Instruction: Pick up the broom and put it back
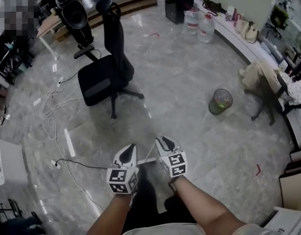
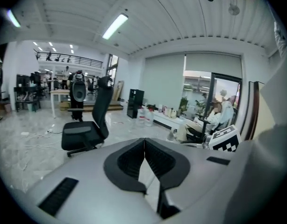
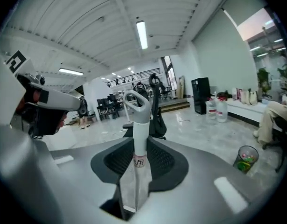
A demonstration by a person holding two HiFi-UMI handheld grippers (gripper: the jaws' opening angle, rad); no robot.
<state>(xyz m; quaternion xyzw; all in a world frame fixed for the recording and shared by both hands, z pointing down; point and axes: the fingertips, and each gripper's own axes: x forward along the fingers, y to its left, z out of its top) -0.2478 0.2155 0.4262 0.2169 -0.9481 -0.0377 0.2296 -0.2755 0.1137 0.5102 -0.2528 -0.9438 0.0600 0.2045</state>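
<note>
The broom shows as a white handle [image 3: 139,125] ending in a grey hanging loop [image 3: 137,104]. It runs forward between the jaws of my right gripper [image 3: 139,146], which are shut on it. In the head view a thin white stretch of the handle [image 1: 148,160] crosses between the two grippers, and the broom's head is hidden. My right gripper [image 1: 164,142] and left gripper [image 1: 131,148] are held side by side low in the middle, above the floor. The left gripper [image 2: 144,141] has its jaws touching at the tips, with nothing visible between them.
A black office chair [image 1: 104,77] stands on the marble floor ahead to the left. A green waste bin [image 1: 220,102] sits to the right. Two water bottles [image 1: 199,26] stand far back. White and black cables [image 1: 52,126] trail across the floor at left.
</note>
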